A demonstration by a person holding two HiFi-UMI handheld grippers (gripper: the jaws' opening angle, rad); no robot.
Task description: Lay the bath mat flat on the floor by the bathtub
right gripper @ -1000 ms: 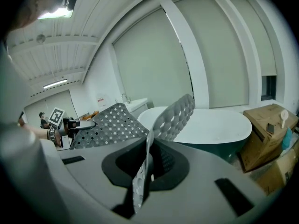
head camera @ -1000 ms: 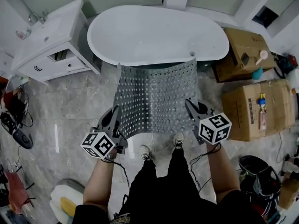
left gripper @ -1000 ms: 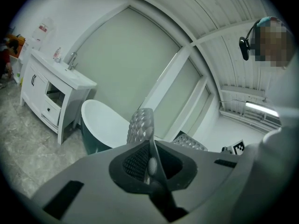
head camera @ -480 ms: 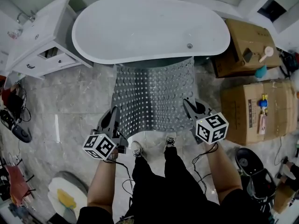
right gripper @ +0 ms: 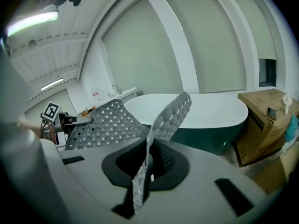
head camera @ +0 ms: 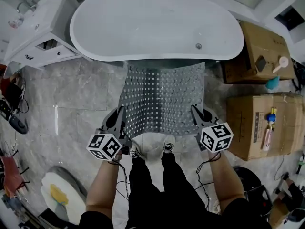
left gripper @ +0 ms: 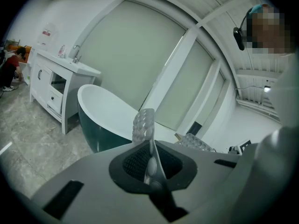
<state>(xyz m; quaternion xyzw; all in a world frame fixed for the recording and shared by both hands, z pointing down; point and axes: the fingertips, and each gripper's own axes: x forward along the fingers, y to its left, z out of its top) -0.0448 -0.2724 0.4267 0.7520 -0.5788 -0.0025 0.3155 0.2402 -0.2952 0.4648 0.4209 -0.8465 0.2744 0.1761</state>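
A grey perforated bath mat point(head camera: 159, 99) hangs stretched between my two grippers, its far edge reaching the side of the white bathtub point(head camera: 157, 25). My left gripper point(head camera: 119, 114) is shut on the mat's near left corner, and the mat's edge point(left gripper: 145, 125) stands pinched between its jaws. The right gripper point(head camera: 196, 112) is shut on the near right corner, where the mat point(right gripper: 168, 118) folds up out of the jaws. The tub point(right gripper: 205, 111) lies straight ahead in the right gripper view.
A white vanity cabinet point(head camera: 35, 37) stands left of the tub. Cardboard boxes point(head camera: 259, 118) with small items on them line the right side. My shoes point(head camera: 152, 149) stand just behind the mat. Clutter and cables lie at the far left.
The tub and mat have shifted in view as I stepped closer; the mat's far edge now sits at the tub's base. Both grippers keep their hold.
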